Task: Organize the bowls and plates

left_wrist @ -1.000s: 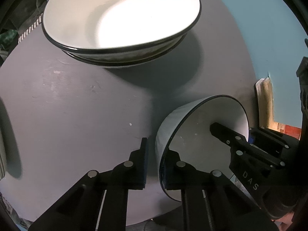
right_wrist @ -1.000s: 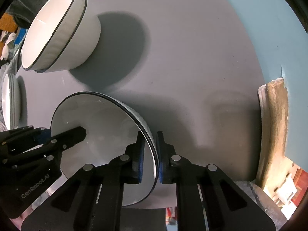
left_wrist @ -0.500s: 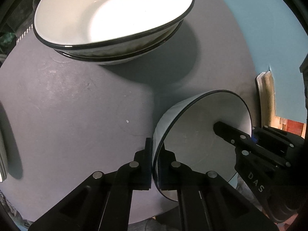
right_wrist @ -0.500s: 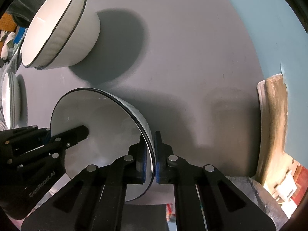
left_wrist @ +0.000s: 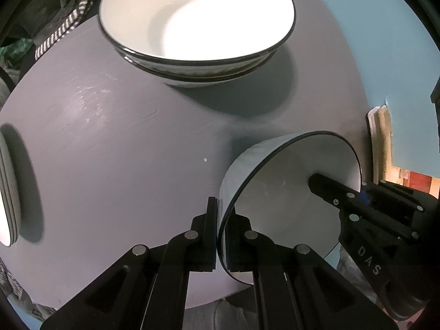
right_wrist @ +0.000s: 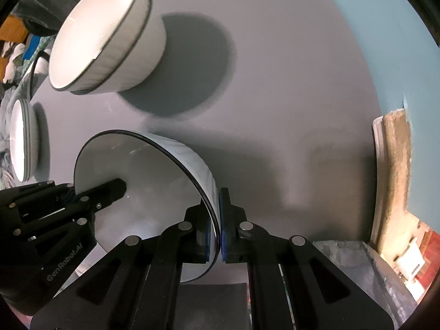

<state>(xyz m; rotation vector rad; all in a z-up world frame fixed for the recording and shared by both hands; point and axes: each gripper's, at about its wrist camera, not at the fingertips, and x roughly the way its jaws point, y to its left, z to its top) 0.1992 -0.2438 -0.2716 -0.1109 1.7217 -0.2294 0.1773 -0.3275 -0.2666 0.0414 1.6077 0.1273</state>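
Left wrist view, glossy round black-rimmed bowl (left_wrist: 288,192), matte grey table (left_wrist: 110,165)

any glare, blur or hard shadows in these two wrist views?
Left wrist: inside of the stacked bowls is blown out white; their hard shadow falls on the grey table. Right wrist: stacked bowls slightly motion-smeared; held bowl dim. Both: fisheye bend, dark corners.
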